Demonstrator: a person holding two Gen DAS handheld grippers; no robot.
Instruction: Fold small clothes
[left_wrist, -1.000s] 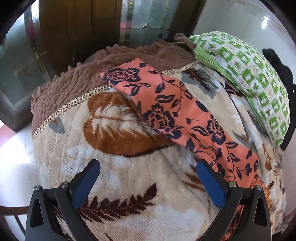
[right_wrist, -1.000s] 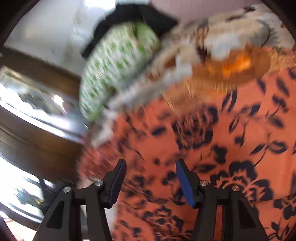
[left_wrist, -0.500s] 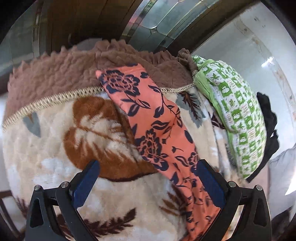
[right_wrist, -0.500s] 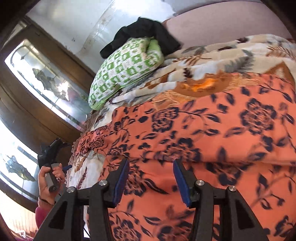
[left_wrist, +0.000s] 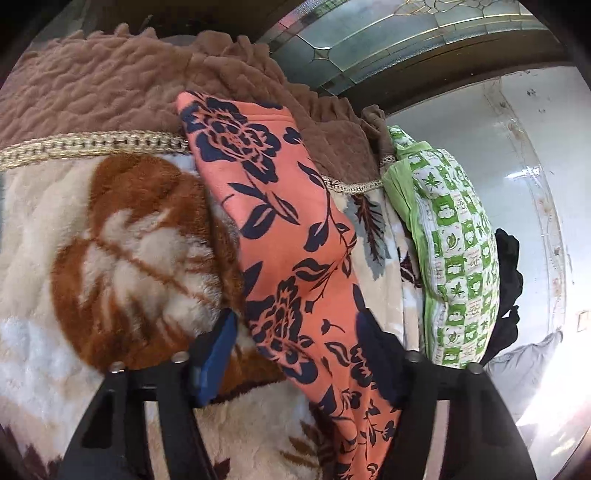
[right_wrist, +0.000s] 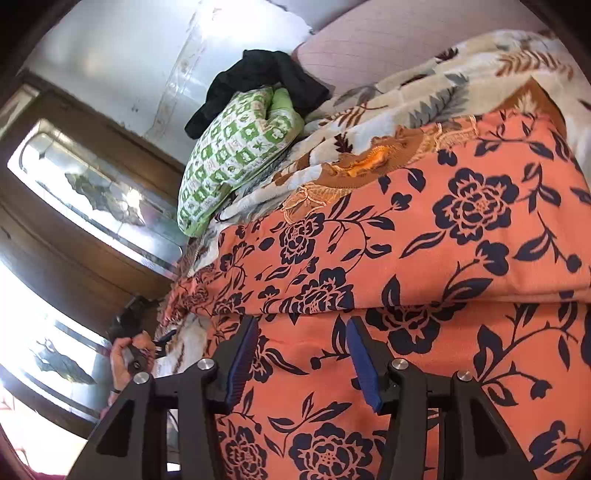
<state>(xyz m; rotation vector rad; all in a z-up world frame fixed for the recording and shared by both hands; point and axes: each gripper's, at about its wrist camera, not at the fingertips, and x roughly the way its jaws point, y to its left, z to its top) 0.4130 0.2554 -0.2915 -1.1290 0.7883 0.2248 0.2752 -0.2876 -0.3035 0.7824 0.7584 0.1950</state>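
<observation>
An orange garment with navy flowers (left_wrist: 280, 229) lies across a plush leaf-print blanket (left_wrist: 110, 258). In the left wrist view one narrow leg of it runs from the brown border down between my left gripper's (left_wrist: 295, 350) jaws, which are closing around it; a gap still shows at the left pad. In the right wrist view the garment (right_wrist: 461, 240) is wide, one layer folded over another. My right gripper (right_wrist: 301, 360) hovers low over the lower layer just below that fold edge, its jaws apart with flat cloth showing between them. A hand (right_wrist: 123, 354) holds the left gripper at far left.
A green-and-white patterned pillow (left_wrist: 454, 258) (right_wrist: 236, 155) lies at the bed's far side with a black cloth (right_wrist: 266, 77) on it. The blanket's brown quilted border (left_wrist: 110, 85) runs along the edge. A dark wooden cabinet with glass panels (right_wrist: 92, 192) stands beside the bed.
My left gripper rolled, came closer and lower, and its jaws narrowed around the garment leg. My right gripper swept across the garment and settled at the fold edge, its opening about the same.
</observation>
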